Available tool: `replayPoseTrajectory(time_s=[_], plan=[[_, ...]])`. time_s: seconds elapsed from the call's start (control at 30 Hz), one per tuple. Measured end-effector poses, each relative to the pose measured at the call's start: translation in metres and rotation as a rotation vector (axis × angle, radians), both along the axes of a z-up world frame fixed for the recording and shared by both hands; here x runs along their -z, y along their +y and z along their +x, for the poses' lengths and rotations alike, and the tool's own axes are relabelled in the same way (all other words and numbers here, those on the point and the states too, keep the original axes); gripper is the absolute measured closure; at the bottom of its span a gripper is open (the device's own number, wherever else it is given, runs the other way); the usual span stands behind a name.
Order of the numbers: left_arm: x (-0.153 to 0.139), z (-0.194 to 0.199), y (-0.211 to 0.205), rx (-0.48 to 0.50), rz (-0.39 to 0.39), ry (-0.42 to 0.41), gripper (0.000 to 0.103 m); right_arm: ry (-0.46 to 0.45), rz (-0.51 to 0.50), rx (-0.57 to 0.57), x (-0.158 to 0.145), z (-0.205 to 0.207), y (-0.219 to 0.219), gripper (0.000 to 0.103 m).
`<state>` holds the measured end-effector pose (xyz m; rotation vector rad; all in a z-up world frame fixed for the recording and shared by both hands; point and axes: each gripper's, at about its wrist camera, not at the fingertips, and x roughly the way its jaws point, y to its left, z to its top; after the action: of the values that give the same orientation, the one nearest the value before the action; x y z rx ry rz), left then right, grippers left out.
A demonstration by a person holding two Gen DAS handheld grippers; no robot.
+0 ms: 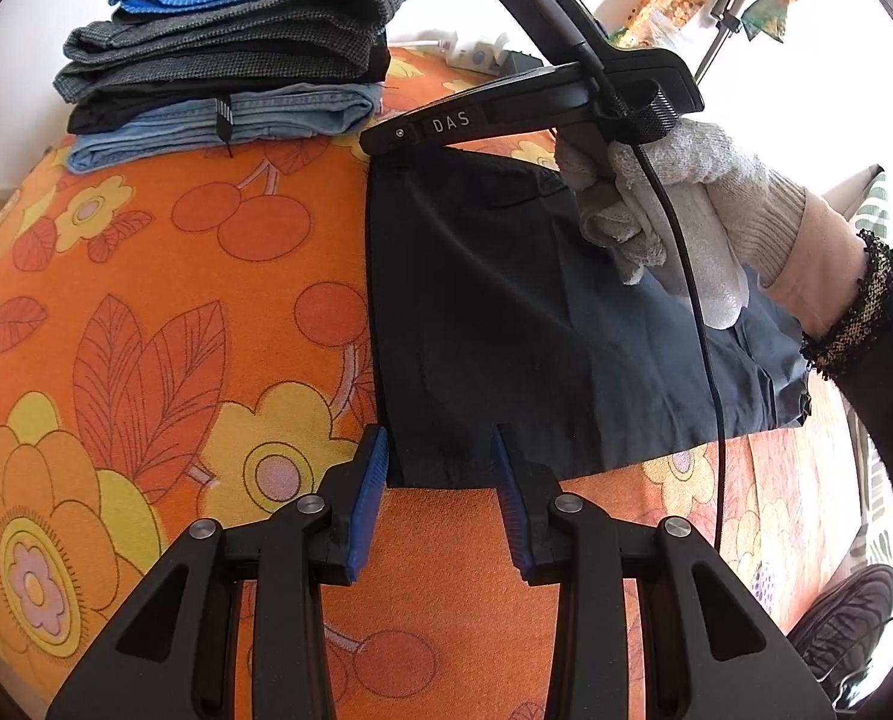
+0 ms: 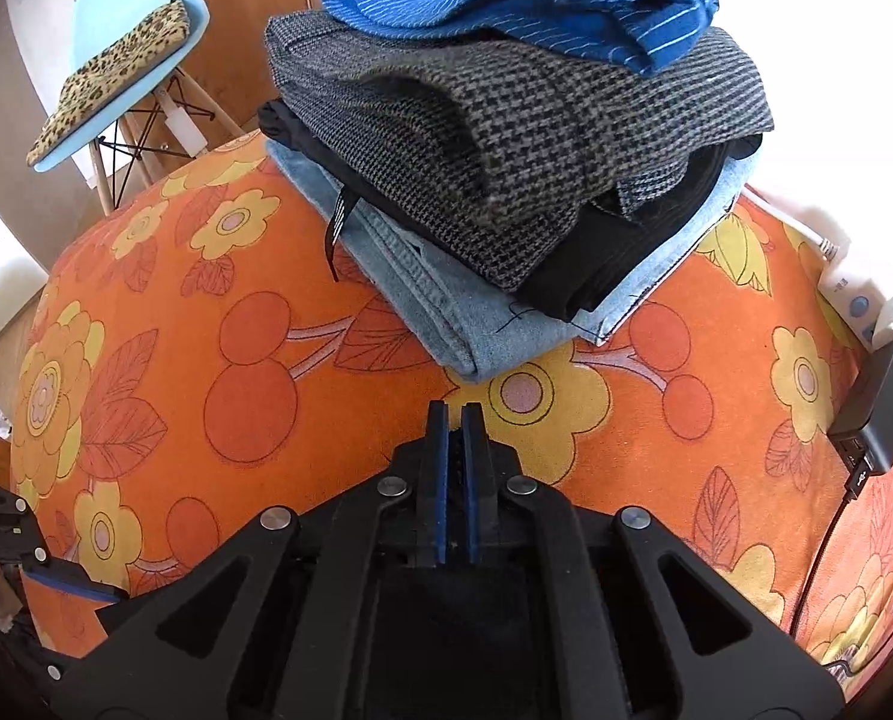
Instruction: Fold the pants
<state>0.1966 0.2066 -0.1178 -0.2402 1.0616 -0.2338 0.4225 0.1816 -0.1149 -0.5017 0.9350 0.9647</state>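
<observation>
The dark pants (image 1: 536,312) lie folded into a flat block on the orange flowered tabletop (image 1: 146,360), their long side running off to the right under the person's gloved hand (image 1: 674,210). Their near left corner sits between the fingers of the left tool (image 1: 440,468), whose jaws stand partly open on either side of the cloth edge without visibly pinching it. The right tool (image 2: 455,420) is at the far left corner; its jaws are closed together, and nothing shows between the pads in its own view. Whether it grips the far edge I cannot tell. The left tool looks the better placed. Beyond and to the left stands the stack (image 1: 230,60) of folded garments, probably where this block goes.
</observation>
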Motion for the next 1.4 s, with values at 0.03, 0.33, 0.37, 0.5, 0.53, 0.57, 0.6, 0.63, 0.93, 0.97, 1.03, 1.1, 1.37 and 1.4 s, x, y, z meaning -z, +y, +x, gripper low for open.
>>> replayPoseTrajectory(time_s=[0.03,0.33,0.37,0.5,0.53,0.57,0.6,0.63,0.93,0.97,1.03,1.1,1.37,1.4], plan=[[-0.001,0.000,0.000,0.001,0.004,-0.004,0.069,-0.008,-0.005,0.018,-0.002,0.000,-0.001,0.098],[-0.019,0.005,0.033,-0.067,0.019,-0.042,0.069,-0.063,0.060,0.081,-0.040,-0.042,-0.048,0.073],[-0.022,0.005,0.040,-0.084,0.022,-0.045,0.069,-0.053,0.071,0.073,-0.044,-0.053,-0.055,0.073],[-0.024,0.006,0.064,-0.158,0.004,-0.044,0.069,-0.036,0.037,0.020,-0.048,-0.105,-0.064,0.073],[-0.025,0.007,0.067,-0.172,-0.002,-0.041,0.069,-0.039,0.022,-0.005,-0.047,-0.119,-0.064,0.073],[-0.025,0.007,0.070,-0.183,-0.004,-0.040,0.069,-0.050,0.003,-0.029,-0.046,-0.133,-0.061,0.073],[-0.025,0.006,0.072,-0.192,-0.003,-0.039,0.069,-0.055,-0.013,-0.052,-0.044,-0.146,-0.058,0.072],[-0.026,0.006,0.072,-0.198,-0.001,-0.039,0.069,-0.052,-0.023,-0.075,-0.041,-0.158,-0.056,0.068],[-0.040,0.005,0.059,-0.173,0.002,-0.058,0.069,-0.081,-0.131,-0.159,-0.014,-0.208,-0.024,0.065],[-0.040,0.005,0.059,-0.170,0.003,-0.059,0.069,-0.085,-0.137,-0.157,-0.013,-0.208,-0.022,0.065],[-0.039,0.005,0.060,-0.171,-0.001,-0.056,0.069,-0.090,-0.147,-0.154,-0.011,-0.208,-0.019,0.065],[-0.036,0.007,0.064,-0.179,-0.001,-0.050,0.069,-0.096,-0.164,-0.152,-0.007,-0.208,-0.016,0.065],[-0.033,0.008,0.075,-0.206,-0.018,-0.041,0.069,-0.072,-0.136,-0.113,-0.006,-0.201,-0.018,0.083],[-0.032,0.008,0.074,-0.204,-0.020,-0.038,0.069,-0.065,-0.130,-0.110,-0.006,-0.200,-0.019,0.084]])
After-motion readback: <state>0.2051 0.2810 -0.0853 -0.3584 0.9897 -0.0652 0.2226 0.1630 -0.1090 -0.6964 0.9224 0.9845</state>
